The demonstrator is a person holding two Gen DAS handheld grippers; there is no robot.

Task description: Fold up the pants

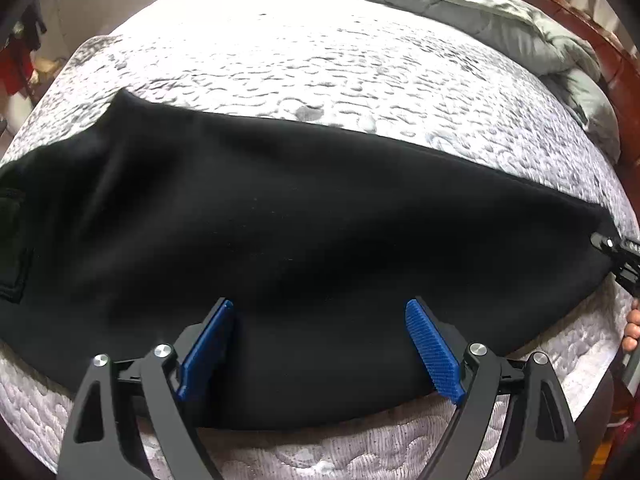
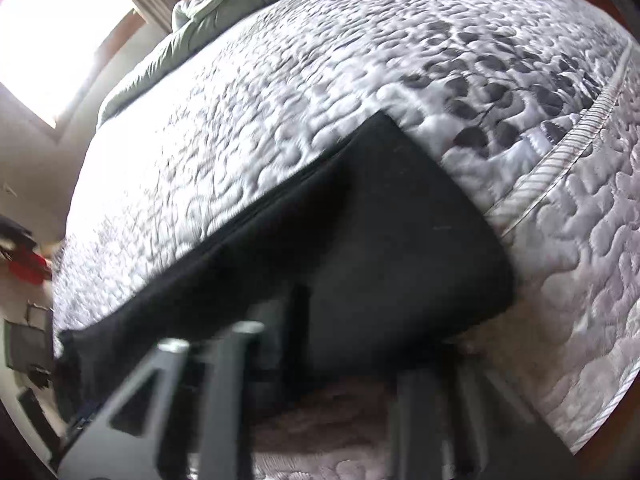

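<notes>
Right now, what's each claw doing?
Left claw: open, over the black pants, gripping nothing.
Right claw: too blurred to tell; at the pants' end.

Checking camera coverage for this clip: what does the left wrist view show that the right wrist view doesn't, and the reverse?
Left wrist only: the left gripper with its blue fingers wide apart over the pants, a patch pocket, and the right gripper at the pants' far end. Right wrist only: a bright window and the mattress's piped edge. Both: black pants flat on the quilted mattress, grey comforter behind.
</notes>
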